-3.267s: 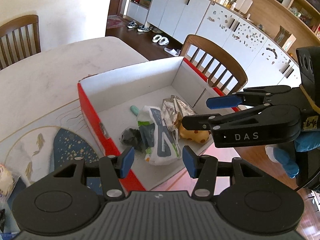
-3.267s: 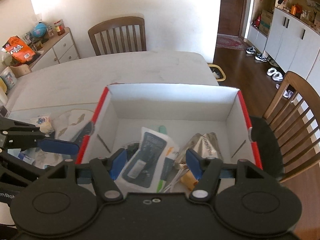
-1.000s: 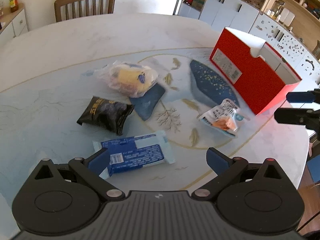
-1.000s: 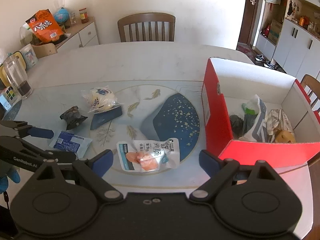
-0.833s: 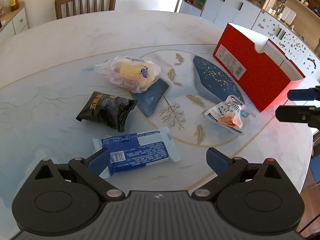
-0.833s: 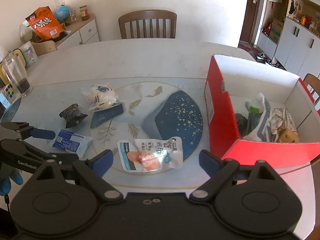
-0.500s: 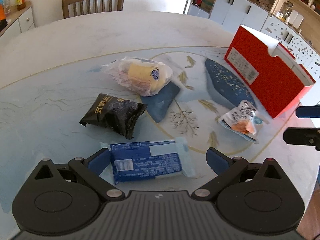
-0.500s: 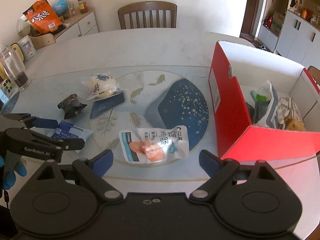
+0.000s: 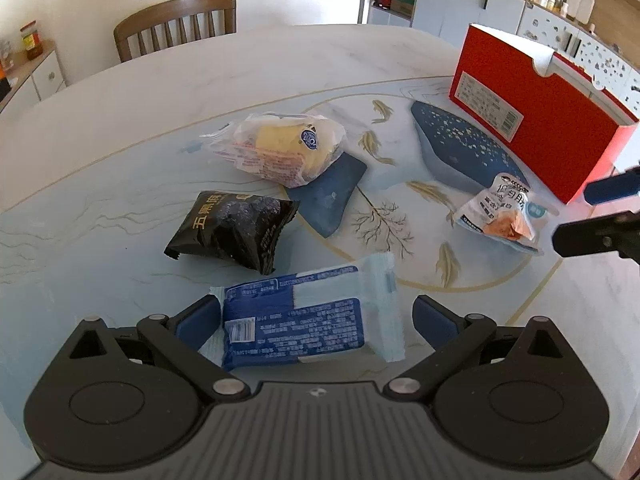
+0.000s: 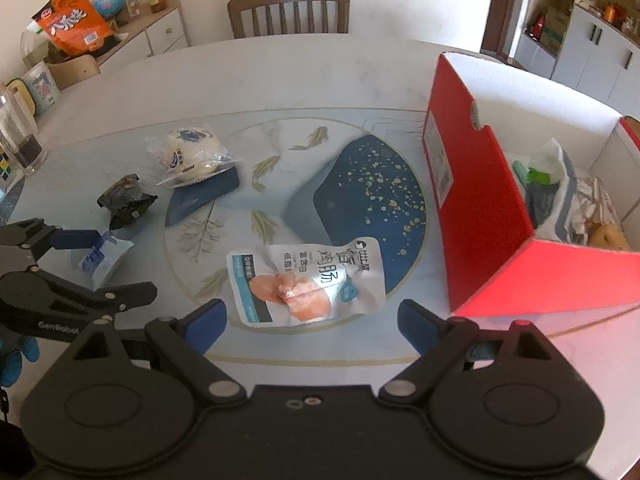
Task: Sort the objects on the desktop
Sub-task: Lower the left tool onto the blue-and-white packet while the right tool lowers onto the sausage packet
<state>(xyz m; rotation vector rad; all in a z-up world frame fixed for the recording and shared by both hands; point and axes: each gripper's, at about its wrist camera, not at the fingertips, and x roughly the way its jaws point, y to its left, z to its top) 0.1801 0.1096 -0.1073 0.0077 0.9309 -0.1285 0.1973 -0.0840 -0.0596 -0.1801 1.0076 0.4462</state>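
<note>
Both claws have left the red box (image 10: 484, 216) and now hang over the table (image 9: 120, 120). Left claw (image 9: 316, 322) has closed in on the blue packet (image 9: 304, 320), jaws spread either side. Right claw (image 10: 312, 322), also spread wide, now sits just short of the sausage pouch (image 10: 304, 280).

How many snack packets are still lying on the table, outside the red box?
4: blue packet between the left gripper fingers; black packet behind it; clear bread bag farther back; white sausage pouch before the right gripper. None seem hidden.

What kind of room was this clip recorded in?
Most likely a home dining room: a round marble-look table, a brown wooden slatted chair behind it, and white storage cabinets nearby.
</note>
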